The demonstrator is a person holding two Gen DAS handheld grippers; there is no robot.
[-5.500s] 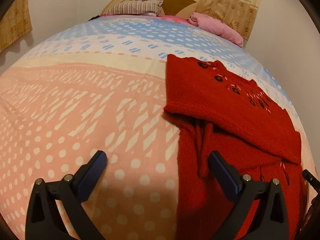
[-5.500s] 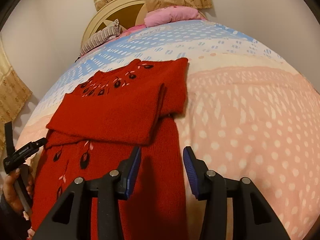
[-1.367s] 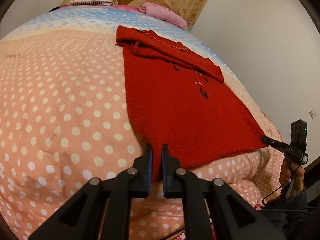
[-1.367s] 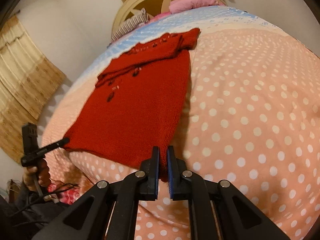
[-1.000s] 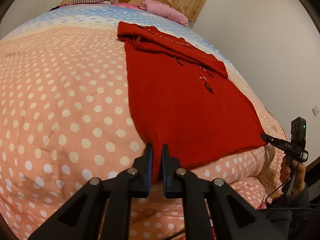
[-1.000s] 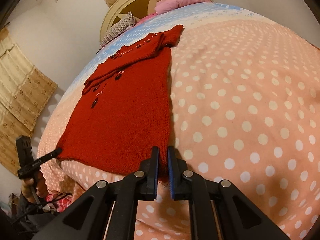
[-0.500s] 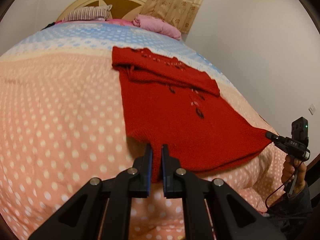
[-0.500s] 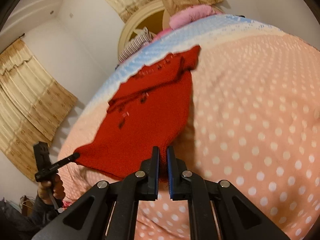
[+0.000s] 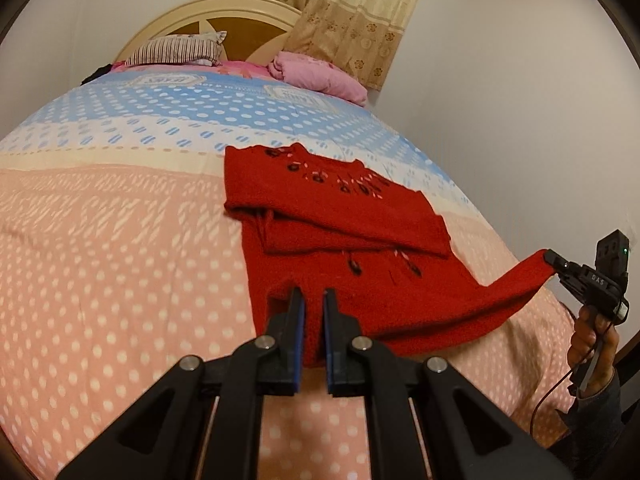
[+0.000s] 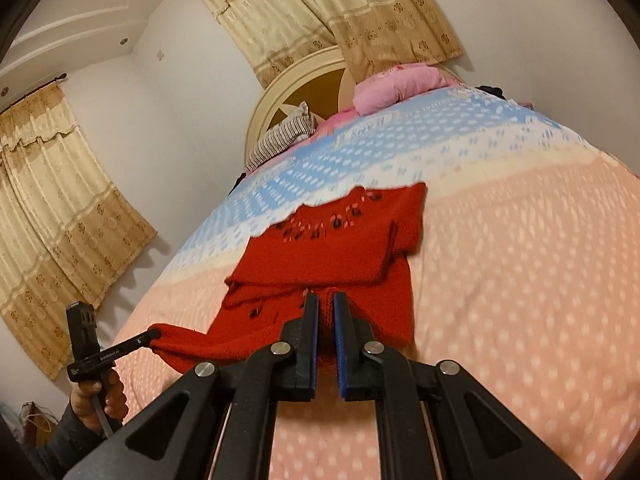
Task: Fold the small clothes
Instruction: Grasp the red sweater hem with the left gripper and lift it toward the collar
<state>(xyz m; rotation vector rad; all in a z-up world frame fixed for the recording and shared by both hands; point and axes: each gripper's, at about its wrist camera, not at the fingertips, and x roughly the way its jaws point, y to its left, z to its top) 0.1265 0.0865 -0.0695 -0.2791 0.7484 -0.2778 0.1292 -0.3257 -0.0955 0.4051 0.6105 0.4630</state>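
Since the frame half a second back, we have lifted the hem of the red sweater (image 9: pixel 340 240) clear of the dotted bedspread (image 9: pixel 100 260), so it now hangs taut between our tools. Our left gripper (image 9: pixel 312 300) pinches one hem corner, jaws nearly closed on the knit. Our right gripper (image 10: pixel 326 304) clamps the other corner likewise. The sweater's folded upper half lies on the bed toward twelve o'clock, below the pink pillow (image 9: pixel 320 74).
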